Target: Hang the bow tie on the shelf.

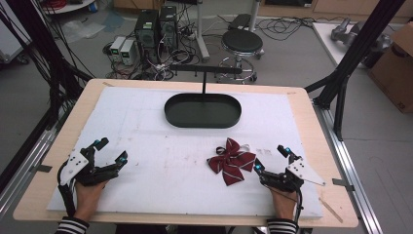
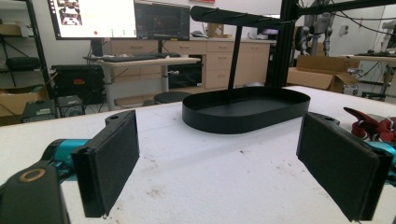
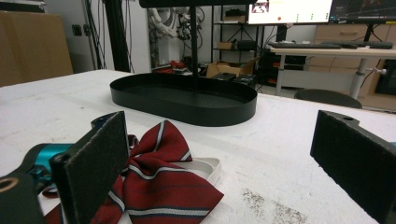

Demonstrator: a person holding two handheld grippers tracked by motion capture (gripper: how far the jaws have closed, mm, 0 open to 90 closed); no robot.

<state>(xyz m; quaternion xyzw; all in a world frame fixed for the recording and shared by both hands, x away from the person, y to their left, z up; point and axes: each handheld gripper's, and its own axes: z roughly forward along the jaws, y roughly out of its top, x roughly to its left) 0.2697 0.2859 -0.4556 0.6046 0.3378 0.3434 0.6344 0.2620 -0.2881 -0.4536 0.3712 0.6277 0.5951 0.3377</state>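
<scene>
A: Start at nine o'clock on the counter [image 1: 302, 97]. What sits there?

B: The left hand-held gripper [image 1: 111, 149], down near eight o'clock on the white mat [image 1: 146, 126], jaws spread wide with bare mat between them. In the left gripper view its two black pads [image 2: 112, 161] stand well apart and grip nothing. A hand in a striped sleeve [image 1: 72, 225] holds it from six o'clock.

A: And moving toward the middle?

B: At twelve o'clock, toward the far edge, the black oval tray [image 1: 202, 111] with a thin post rising from it to a crossbar [image 1: 205, 69]. The tray looks empty from the high view.

A: Then the bow tie?

B: The dark red striped bow tie [image 1: 231, 161] lies flat on the mat, right of centre, at about five o'clock from the tray and well apart from it. A white strap [image 3: 201, 164] shows under it in the right gripper view.

A: And at the far right?

B: The right hand-held gripper [image 1: 272, 157], at four o'clock, jaws also wide open, holding nothing. Its left fingertip sits just beside the bow tie's right wing; I cannot tell whether they touch.
</scene>
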